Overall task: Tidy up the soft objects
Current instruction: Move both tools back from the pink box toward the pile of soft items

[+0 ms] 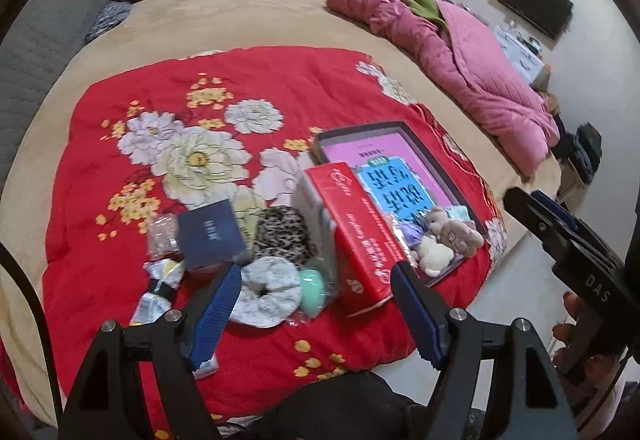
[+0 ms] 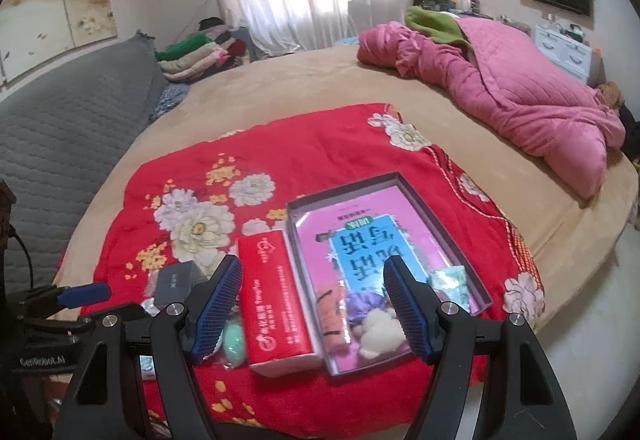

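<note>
both tools hang above the red floral quilt (image 1: 120,168) with jaws spread wide, nothing in either. left gripper (image 1: 316,288) sits over the loose pile: white fabric scrunchie (image 1: 266,294), leopard-print scrunchie (image 1: 282,236), mint green egg-shaped sponge (image 1: 314,290). likely lined up there because the white scrunchie is the nearest unsorted soft item. right gripper (image 2: 312,288) hovers over the near end of the shallow dark-rimmed tray box (image 2: 452,216), where small plush bears (image 1: 448,236) and a purple fabric piece (image 2: 362,302) are already bunched in one corner on top of a pink-and-blue printed sheet, so the tray reads as the collection spot. red cardboard tissue box (image 1: 356,232) stands directly between pile and tray, touching the tray's side; anything moving across has to go over it. clutter by the pile: dark navy small box (image 1: 210,236), clear plastic packet (image 1: 162,236), crinkled wrappers (image 1: 160,288), not soft, probably stay. pink quilted blanket (image 2: 500,80) and folded clothes stack (image 2: 196,52) are well apart, irrelevant here.
</note>
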The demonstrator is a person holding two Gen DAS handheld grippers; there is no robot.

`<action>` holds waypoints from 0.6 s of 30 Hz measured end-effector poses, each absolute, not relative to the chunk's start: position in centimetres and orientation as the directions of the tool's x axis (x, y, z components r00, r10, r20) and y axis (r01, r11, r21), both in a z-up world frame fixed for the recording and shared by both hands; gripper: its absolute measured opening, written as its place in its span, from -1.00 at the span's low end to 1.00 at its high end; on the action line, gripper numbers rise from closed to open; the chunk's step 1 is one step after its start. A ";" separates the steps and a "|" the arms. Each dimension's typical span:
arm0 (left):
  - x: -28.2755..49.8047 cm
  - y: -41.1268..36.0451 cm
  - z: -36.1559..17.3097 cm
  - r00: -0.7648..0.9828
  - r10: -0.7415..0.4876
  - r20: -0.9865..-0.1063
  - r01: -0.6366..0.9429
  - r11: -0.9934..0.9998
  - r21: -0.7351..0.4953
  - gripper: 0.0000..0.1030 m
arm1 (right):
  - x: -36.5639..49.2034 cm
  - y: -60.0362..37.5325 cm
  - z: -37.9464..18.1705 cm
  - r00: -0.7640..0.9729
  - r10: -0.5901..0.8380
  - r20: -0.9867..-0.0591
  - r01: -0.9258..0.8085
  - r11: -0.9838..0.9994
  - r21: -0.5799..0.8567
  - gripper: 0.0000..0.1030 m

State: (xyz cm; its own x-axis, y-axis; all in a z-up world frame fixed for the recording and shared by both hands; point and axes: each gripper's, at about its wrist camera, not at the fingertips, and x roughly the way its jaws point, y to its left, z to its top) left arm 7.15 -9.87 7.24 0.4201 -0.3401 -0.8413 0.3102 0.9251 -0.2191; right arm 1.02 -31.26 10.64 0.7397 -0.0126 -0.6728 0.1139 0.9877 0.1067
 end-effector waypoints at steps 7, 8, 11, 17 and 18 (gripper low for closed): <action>7.7 -4.5 7.7 0.464 -0.287 -0.838 0.212 0.955 -0.209 0.49 | 1.1 -28.9 11.1 0.745 0.023 -0.667 0.063 0.993 0.104 0.45; 7.8 -3.7 7.7 0.466 -0.284 -0.838 0.198 0.956 -0.214 0.49 | 1.2 -28.5 11.1 0.745 0.022 -0.667 0.057 0.994 0.096 0.45; 8.1 -1.2 7.8 0.480 -0.275 -0.833 0.152 0.961 -0.230 0.49 | 1.4 -27.3 11.0 0.741 0.036 -0.670 0.031 0.996 0.087 0.45; 8.4 3.3 7.1 0.492 -0.245 -0.835 0.062 0.967 -0.247 0.49 | 1.9 -24.8 10.5 0.730 0.074 -0.680 -0.034 0.997 0.072 0.45; 8.4 3.9 6.9 0.491 -0.239 -0.837 0.048 0.968 -0.248 0.49 | 2.0 -24.4 10.4 0.727 0.077 -0.683 -0.042 0.997 0.068 0.45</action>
State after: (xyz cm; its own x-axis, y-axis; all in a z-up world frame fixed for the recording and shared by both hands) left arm 8.44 3.92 6.85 0.4915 -0.2388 -0.8375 0.0478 0.9676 -0.2479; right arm 1.96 -24.42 10.35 0.7267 0.0770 -0.6826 -0.0421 0.9968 0.0676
